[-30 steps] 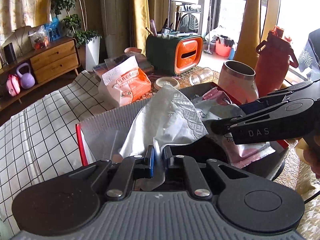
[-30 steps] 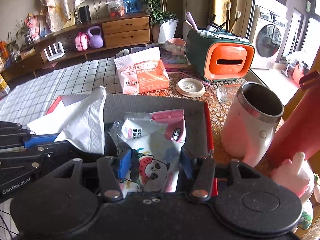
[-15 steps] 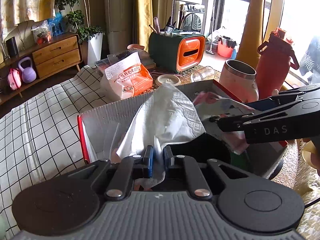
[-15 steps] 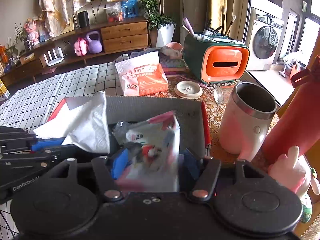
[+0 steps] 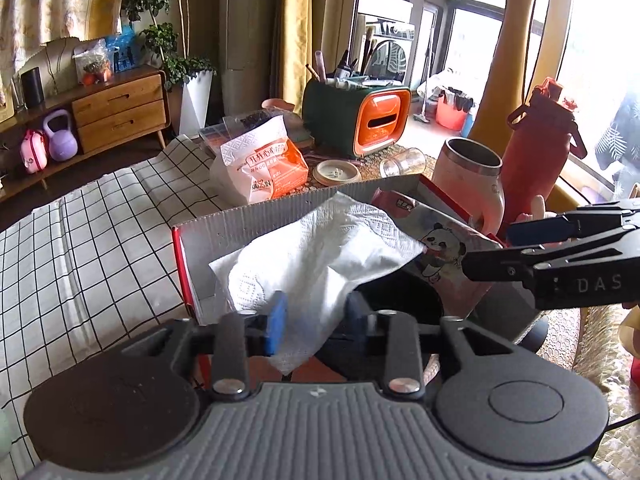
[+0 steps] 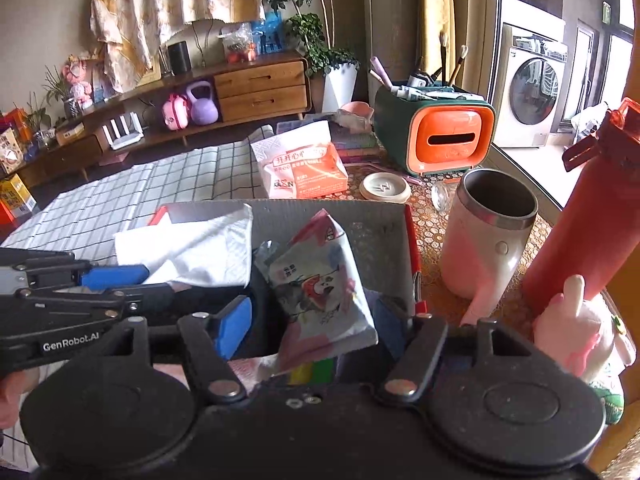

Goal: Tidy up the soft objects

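While both grippers hang over the grey box [image 6: 372, 224], their jaws stand wide apart. The left gripper [image 5: 314, 312] has the white napkin [image 5: 316, 256] loose between its fingers, seemingly unclamped. The right gripper [image 6: 316, 320] frames the panda wipes pack [image 6: 320, 284], which tilts inside the box beside the napkin, its lower end blurred.

Daylight floods in from the windows [image 5: 592, 60] far right of the claws, blown out to white glare there. The room's left side lies dimmer. Fisheye bends the edges; the pack [image 6: 320, 292] between the right jaws is motion-blurred.
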A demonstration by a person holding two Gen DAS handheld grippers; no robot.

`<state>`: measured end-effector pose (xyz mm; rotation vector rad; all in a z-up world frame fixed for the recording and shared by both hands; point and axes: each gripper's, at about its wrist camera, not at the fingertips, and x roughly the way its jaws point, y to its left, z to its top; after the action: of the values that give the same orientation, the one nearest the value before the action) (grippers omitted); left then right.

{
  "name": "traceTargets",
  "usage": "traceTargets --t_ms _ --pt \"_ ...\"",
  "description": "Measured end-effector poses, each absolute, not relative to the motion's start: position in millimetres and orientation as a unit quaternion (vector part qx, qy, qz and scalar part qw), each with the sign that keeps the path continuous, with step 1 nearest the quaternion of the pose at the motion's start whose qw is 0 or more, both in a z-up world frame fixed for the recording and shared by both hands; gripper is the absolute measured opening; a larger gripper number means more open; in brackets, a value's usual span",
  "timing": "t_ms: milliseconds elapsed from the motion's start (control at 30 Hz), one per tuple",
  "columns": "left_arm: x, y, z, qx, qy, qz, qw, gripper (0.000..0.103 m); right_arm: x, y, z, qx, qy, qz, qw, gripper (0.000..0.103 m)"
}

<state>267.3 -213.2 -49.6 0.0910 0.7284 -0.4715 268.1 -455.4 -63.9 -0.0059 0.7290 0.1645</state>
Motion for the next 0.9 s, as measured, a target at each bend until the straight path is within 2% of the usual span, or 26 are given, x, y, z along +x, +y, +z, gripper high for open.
traceTargets --t_ms 33,67,200,367,567,633,900 --pt "265 -212 -47 0.042 0.347 -0.228 0.909 0.066 265 -455 -63 -0.003 0.353 0.083 0.932 0.068" --pt "262 -210 -45 0.04 0.339 -0.227 0.912 0.067 260 -453 -61 -0.006 0.348 0.087 0.934 0.068" --pt "251 -205 -36 0.038 0.327 -0.233 0.915 0.067 245 -451 -56 -0.004 0.328 0.1 0.939 0.071" --pt "236 -198 -28 0.032 0.318 -0.239 0.917 0.068 225 -448 -48 0.006 0.302 0.116 0.946 0.08" --pt "215 -188 -20 0.02 0.307 -0.243 0.92 0.073 198 -441 -41 0.01 0.273 0.13 0.953 0.086" --pt "207 -184 -17 0.019 0.3 -0.244 0.922 0.074 191 -440 -40 0.016 0.265 0.134 0.955 0.093" --pt "175 -166 -9 0.011 0.273 -0.243 0.931 0.08 165 -439 -42 0.027 0.228 0.136 0.964 0.1"
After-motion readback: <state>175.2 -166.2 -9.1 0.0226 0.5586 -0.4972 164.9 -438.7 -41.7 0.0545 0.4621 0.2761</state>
